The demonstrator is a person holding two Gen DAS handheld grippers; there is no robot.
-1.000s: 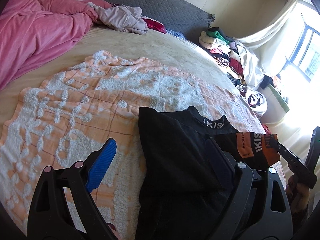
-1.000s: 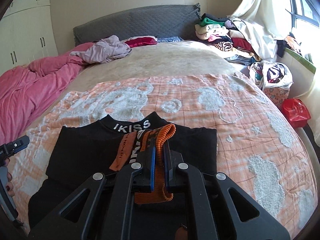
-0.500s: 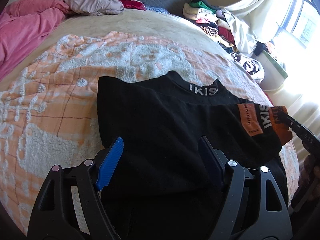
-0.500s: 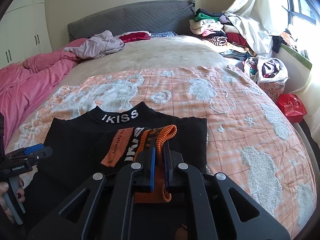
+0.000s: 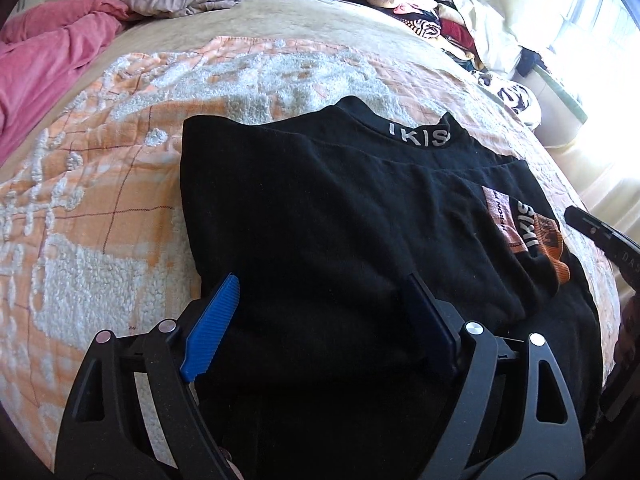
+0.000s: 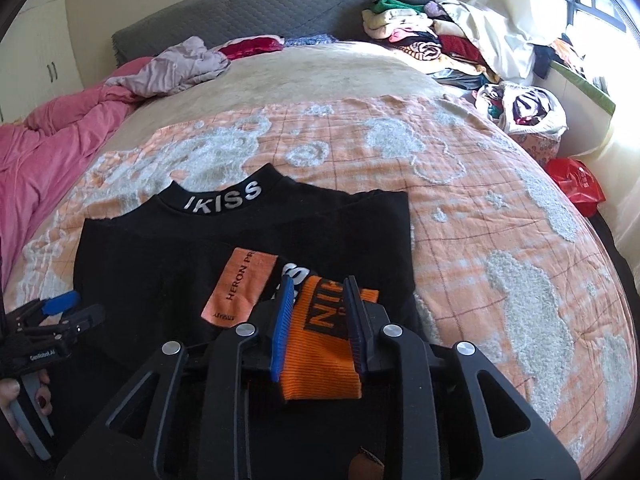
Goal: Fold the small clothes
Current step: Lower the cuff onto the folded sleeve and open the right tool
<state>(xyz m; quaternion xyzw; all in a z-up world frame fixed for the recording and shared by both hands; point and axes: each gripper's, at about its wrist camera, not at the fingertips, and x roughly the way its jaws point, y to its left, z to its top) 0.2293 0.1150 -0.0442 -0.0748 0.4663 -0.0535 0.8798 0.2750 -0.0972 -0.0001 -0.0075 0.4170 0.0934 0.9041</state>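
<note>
The black top (image 6: 240,264) is soft, limp and light; take its hem, probably below the collar (image 6: 224,200). The right gripper (image 6: 318,320) is opening around the orange cuff (image 6: 320,360); the left gripper (image 5: 320,320) is opening wide over bare cloth.

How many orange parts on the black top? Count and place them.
2: the orange patch on the folded sleeve; the orange cuff between the right gripper's opening jaws. Folds may hide more.

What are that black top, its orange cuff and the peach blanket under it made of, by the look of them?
Black top: soft matte knit, probably cotton jersey; it lies limp and creases gently. Orange cuff: ribbed knit, with fine ridges running along it and woven-in lettering. Peach blanket: thin quilted-looking cloth with a stitched grid and fluffy white tufted patches, perhaps chenille; I can't be sure.
</note>
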